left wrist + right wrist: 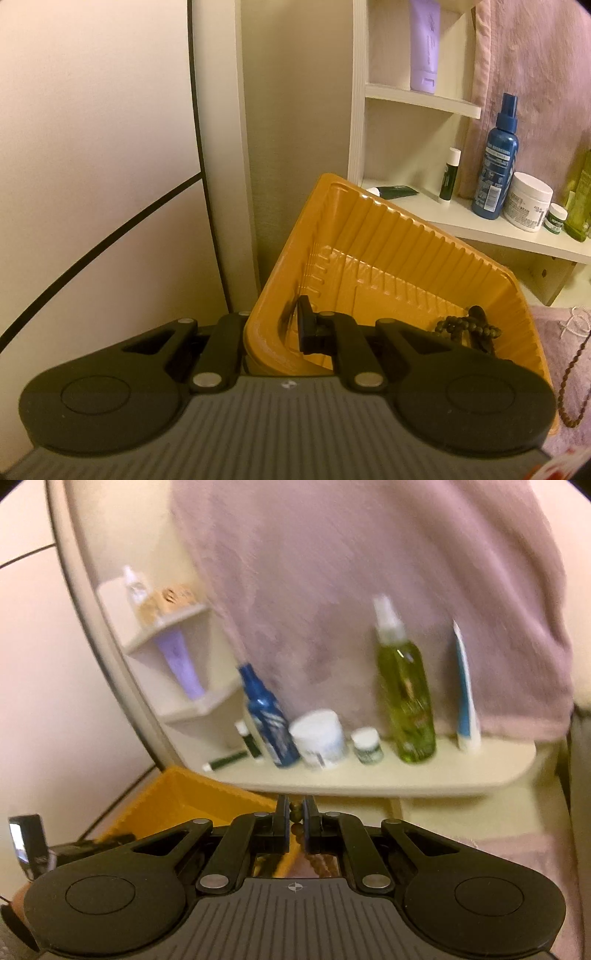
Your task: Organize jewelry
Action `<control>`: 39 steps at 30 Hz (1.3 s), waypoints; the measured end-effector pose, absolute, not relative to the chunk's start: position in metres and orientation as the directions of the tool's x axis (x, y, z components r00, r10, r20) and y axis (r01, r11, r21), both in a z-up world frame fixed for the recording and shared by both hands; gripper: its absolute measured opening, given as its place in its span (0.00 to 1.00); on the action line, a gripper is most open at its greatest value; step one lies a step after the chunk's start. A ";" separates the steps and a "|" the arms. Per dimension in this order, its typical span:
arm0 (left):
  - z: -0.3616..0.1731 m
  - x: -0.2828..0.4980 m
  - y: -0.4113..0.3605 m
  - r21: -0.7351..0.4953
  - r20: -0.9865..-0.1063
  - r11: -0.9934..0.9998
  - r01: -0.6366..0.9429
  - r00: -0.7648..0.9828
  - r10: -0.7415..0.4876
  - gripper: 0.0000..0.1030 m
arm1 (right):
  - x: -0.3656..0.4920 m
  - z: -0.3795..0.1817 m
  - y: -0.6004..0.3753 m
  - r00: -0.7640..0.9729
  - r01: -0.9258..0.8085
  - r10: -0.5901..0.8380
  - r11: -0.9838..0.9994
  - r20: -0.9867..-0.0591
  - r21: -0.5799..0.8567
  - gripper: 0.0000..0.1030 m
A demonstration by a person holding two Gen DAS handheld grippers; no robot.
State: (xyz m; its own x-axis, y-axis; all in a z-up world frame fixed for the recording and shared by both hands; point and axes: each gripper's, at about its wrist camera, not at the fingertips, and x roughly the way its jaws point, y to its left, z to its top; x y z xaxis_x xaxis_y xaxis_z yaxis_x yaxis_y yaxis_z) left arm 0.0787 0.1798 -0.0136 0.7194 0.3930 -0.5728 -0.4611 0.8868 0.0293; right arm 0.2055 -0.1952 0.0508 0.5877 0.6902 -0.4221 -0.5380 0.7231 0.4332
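My left gripper [273, 332] is shut on the near-left wall of an orange plastic tray [388, 251] and holds it tilted. One finger is inside the tray, the other outside. A dark beaded bracelet [469, 326] lies in the tray's right corner. A brown bead string [574, 380] hangs at the far right edge of the left wrist view. My right gripper [296, 812] is shut on a brown beaded string [295, 829] that hangs down between the fingers. The tray [192, 797] shows at lower left in the right wrist view.
A white shelf [369, 779] holds a blue spray bottle [267, 723], a white jar [319, 738], a small jar [367, 746], a green spray bottle [404, 698] and a tube [465, 698]. A pink towel [369, 590] hangs behind. A purple tube [424, 44] stands on a corner shelf.
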 end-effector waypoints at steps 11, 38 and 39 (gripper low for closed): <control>-0.013 0.075 0.180 0.014 -0.568 0.889 -0.458 0.728 0.384 0.09 | 0.195 0.124 -0.151 0.529 -0.700 0.807 0.589 -0.261 0.404 0.07; -0.015 0.077 0.182 0.000 -0.575 0.888 -0.460 0.726 0.377 0.09 | 0.224 0.026 -0.003 0.295 -0.725 0.834 0.514 -0.467 0.459 0.07; -0.015 0.077 0.182 0.001 -0.575 0.888 -0.461 0.726 0.377 0.09 | 0.225 0.022 -0.003 0.295 -0.717 0.830 0.520 -0.474 0.464 0.07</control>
